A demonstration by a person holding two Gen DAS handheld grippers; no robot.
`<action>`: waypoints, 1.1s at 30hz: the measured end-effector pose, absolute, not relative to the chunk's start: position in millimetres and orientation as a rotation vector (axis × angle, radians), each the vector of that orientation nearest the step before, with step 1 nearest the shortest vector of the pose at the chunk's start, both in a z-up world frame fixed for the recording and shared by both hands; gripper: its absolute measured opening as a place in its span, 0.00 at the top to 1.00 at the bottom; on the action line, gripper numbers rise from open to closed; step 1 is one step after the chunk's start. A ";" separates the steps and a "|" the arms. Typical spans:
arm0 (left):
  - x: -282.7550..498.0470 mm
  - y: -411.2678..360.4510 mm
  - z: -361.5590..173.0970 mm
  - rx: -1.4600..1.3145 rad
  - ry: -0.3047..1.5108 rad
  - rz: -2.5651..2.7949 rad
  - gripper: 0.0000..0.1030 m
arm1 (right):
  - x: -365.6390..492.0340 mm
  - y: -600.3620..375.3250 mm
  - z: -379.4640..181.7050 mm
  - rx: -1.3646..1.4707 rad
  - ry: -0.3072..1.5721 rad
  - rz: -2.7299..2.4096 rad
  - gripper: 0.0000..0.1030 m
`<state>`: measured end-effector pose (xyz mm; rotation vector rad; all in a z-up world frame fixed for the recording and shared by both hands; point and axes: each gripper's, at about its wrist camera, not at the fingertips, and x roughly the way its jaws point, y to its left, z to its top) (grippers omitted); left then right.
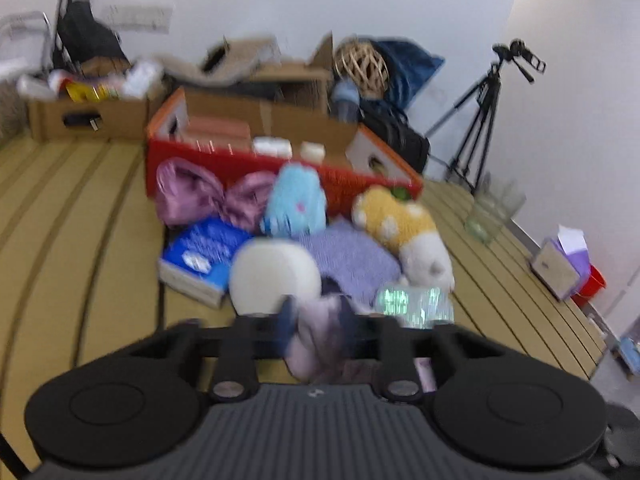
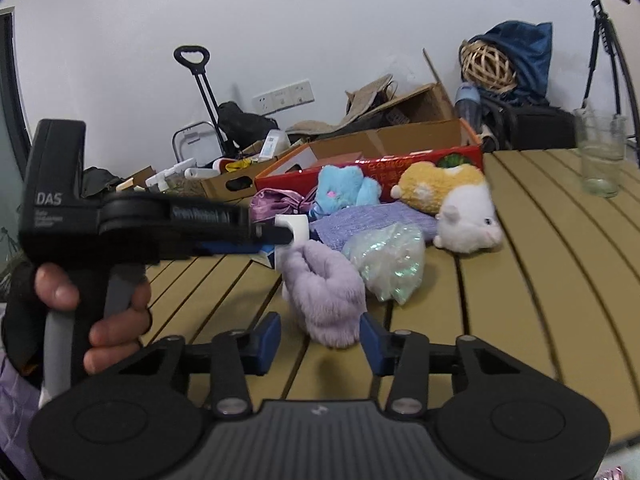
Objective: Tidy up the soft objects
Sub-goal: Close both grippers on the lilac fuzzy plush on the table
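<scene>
My left hand-held gripper [image 1: 318, 334] is pinching a fuzzy lilac plush [image 1: 316, 340], blurred in the left wrist view. In the right wrist view that lilac plush [image 2: 326, 292] hangs from the left hand-held gripper's white fingertips [image 2: 294, 226], its lower end at the slatted desk [image 2: 520, 280]; I cannot tell if it touches. My right hand-held gripper [image 2: 320, 340] is spread wide, blue pads on both sides of the plush, apart from it.

Far behind sits a red carton [image 1: 340, 176], flaps up; inside I see pinkish flat packs [image 1: 218, 130] and small white boxes [image 1: 272, 146], too blurred to name. Against its near wall: pink satin bow [image 1: 208, 196], blue plush [image 1: 296, 200], yellow-and-white plush [image 1: 404, 228]. Nearer: lilac knit cloth [image 1: 348, 256], cream round cushion [image 1: 272, 272], blue tissue pack [image 1: 204, 256], iridescent bag [image 1: 416, 304].

Far left, a brown carton [image 1: 88, 116] holds mixed clutter. 1 clear glass [image 1: 490, 212] stands right, a tissue box [image 1: 560, 260] further right with a tissue sticking up.
</scene>
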<state>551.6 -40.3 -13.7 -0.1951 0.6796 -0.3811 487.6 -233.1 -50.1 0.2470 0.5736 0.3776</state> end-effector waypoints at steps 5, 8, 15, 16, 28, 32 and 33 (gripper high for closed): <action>509.5 -19.9 -27.1 -0.256 0.661 -0.355 0.94 | 497.8 -231.0 -51.5 0.213 0.565 0.329 0.63; 476.6 -16.0 -37.9 -0.233 0.694 -0.370 0.91 | 473.2 -233.3 -51.4 0.227 0.569 0.350 0.55; 464.0 3.5 -24.2 -0.314 0.621 -0.466 0.41 | 464.0 -237.9 -46.6 0.301 0.552 0.371 0.52; 468.0 4.3 -23.2 -0.318 0.613 -0.466 0.41 | 467.0 -236.1 -45.2 0.292 0.543 0.367 0.52; 507.0 -3.0 -46.8 -0.347 0.697 -0.493 0.71 | 498.3 -232.7 -76.2 0.467 0.651 0.380 0.61; 500.6 -2.2 -38.2 -0.356 0.684 -0.511 0.82 | 501.8 -235.9 -74.9 0.513 0.646 0.411 0.74; 499.5 -2.6 -32.2 -0.361 0.676 -0.518 0.83 | 501.7 -236.2 -69.9 0.504 0.633 0.418 0.75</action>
